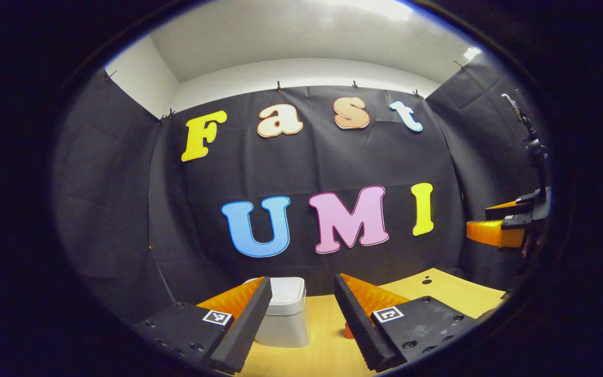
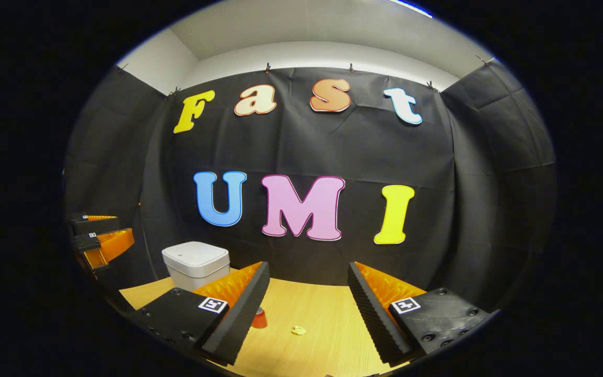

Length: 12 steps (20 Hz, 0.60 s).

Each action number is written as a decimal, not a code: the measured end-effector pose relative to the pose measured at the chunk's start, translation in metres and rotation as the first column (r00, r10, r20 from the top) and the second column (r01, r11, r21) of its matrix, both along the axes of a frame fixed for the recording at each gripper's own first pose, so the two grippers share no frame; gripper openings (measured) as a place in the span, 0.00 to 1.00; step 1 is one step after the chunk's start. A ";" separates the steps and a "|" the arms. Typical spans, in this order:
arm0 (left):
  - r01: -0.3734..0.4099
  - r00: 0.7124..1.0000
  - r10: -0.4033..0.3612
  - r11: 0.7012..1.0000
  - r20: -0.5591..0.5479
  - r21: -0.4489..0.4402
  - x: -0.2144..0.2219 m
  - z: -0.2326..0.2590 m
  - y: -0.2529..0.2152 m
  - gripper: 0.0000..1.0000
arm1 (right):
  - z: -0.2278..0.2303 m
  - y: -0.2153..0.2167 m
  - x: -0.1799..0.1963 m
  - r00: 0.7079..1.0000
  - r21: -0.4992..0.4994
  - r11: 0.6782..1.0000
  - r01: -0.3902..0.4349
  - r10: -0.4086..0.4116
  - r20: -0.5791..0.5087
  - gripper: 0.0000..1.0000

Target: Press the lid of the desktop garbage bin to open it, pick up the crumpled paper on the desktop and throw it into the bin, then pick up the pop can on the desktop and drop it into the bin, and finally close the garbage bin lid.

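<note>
White bin (image 2: 196, 264), lid down, sits lower left on the wooden table (image 2: 306, 309). Crumpled paper (image 2: 298, 330) lies low centre beside the can (image 2: 258, 318). Left gripper (image 1: 301, 314) and right gripper (image 2: 306, 309) are both spread wide, grasping nothing.

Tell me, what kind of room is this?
Probably a small recording booth, not a real home. Black cloth hangs as walls around a wooden table, which holds a white bin with its lid down, a bit of crumpled paper and a can.

Bin (image 2: 196, 264) left, can (image 2: 259, 318) then paper (image 2: 298, 330) rightward on table (image 2: 312, 303)
</note>
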State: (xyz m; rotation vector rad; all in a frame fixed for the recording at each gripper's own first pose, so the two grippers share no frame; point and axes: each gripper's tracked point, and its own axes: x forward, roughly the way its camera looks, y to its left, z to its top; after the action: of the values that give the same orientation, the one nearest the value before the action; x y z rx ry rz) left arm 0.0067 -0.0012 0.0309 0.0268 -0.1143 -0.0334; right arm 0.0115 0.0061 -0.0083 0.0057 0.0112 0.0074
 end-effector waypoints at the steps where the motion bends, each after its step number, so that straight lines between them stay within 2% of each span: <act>1: 0.009 1.000 -0.009 1.000 0.002 -0.007 0.001 -0.001 -0.003 0.84 | 0.004 0.001 0.003 1.000 -0.001 1.000 -0.001 0.001 0.006 0.97; 6: 0.028 1.000 -0.029 0.998 -0.005 -0.050 0.004 0.003 -0.010 0.91 | 0.011 0.019 0.013 0.999 -0.010 1.000 -0.029 0.029 0.026 0.96; 9: 0.033 0.999 -0.034 0.998 -0.014 -0.049 0.006 -0.001 -0.006 0.85 | 0.010 0.029 0.013 0.999 -0.010 0.999 -0.044 0.044 0.021 0.97; 11: 0.022 0.999 -0.024 0.997 -0.024 -0.068 0.006 -0.005 0.003 0.78 | 0.012 0.033 0.011 0.998 -0.015 0.999 -0.048 0.049 0.029 0.97; 12: 0.025 0.999 -0.027 0.996 -0.030 -0.083 0.007 -0.007 0.006 0.78 | 0.015 0.033 0.010 0.998 -0.021 0.999 -0.046 0.046 0.037 0.97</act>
State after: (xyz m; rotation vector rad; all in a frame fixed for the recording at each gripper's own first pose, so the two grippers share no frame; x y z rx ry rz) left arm 0.0139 0.0048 0.0238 -0.0575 -0.0843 -0.0551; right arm 0.0219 0.0392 0.0063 -0.0151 -0.0266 0.0534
